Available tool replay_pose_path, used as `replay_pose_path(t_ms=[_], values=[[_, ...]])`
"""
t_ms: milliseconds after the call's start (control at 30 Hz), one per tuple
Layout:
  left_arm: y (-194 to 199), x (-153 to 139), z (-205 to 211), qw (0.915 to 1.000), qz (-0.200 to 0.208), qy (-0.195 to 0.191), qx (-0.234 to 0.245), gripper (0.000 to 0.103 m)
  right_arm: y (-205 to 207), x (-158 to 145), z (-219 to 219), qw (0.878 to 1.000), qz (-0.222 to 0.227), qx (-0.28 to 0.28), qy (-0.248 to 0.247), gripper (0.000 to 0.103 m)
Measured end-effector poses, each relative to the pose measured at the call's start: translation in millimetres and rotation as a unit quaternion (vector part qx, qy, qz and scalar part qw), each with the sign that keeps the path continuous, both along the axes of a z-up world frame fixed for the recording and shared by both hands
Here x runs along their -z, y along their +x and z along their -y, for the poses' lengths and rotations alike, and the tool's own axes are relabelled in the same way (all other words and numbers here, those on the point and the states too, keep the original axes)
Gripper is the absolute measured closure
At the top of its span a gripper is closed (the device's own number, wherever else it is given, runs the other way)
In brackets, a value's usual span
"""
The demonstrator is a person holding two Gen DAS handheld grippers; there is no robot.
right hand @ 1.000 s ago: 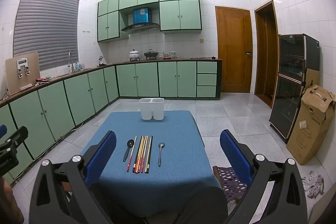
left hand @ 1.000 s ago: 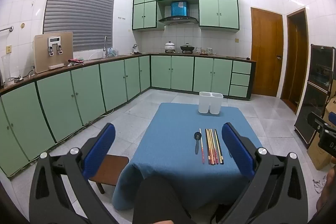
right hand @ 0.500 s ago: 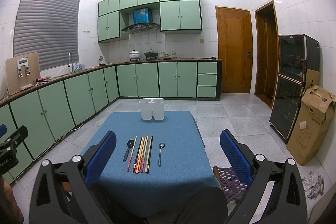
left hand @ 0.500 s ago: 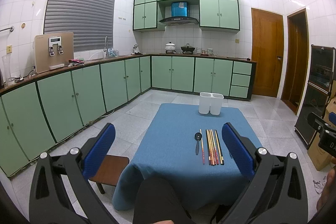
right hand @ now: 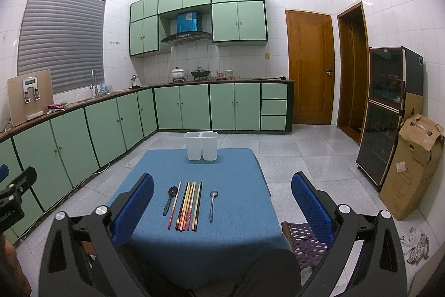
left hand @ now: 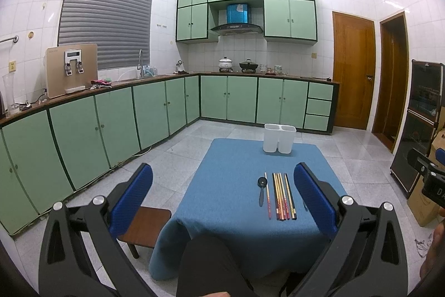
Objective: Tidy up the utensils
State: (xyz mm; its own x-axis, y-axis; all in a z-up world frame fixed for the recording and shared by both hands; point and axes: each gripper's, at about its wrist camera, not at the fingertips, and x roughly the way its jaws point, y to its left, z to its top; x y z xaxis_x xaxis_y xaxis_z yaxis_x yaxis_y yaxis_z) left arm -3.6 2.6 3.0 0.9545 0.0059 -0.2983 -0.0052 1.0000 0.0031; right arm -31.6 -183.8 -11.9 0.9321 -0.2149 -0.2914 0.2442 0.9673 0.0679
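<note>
Both the left gripper point(left hand: 222, 194) and the right gripper point(right hand: 222, 196) gape wide, empty, short of the tabletop's point(right hand: 236, 171) near edge. Near that edge lie a black spoon point(right hand: 170, 199), bundled chopsticks point(right hand: 189, 205) and, plain only in the right view, a steel spoon point(right hand: 212, 203). The white two-compartment holder point(right hand: 201, 145) stands at the far edge.

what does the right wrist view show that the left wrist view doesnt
Only the right wrist view: the whole metal spoon and a purple woven stool. Only the left wrist view: a brown wooden stool; the right finger covers most of that spoon. Both: black spoon, chopsticks, white holder, blue tablecloth, open empty tongs.
</note>
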Motion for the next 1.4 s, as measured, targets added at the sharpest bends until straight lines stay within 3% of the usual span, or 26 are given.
replay_pose_path(t_ms=[1400], values=[[-0.8, -1.5, 1.4, 1.0000, -0.002, -0.001, 0.000, 0.005, -0.3, 0.0, -1.1, 1.000, 0.001, 0.000, 0.000, 0.006]])
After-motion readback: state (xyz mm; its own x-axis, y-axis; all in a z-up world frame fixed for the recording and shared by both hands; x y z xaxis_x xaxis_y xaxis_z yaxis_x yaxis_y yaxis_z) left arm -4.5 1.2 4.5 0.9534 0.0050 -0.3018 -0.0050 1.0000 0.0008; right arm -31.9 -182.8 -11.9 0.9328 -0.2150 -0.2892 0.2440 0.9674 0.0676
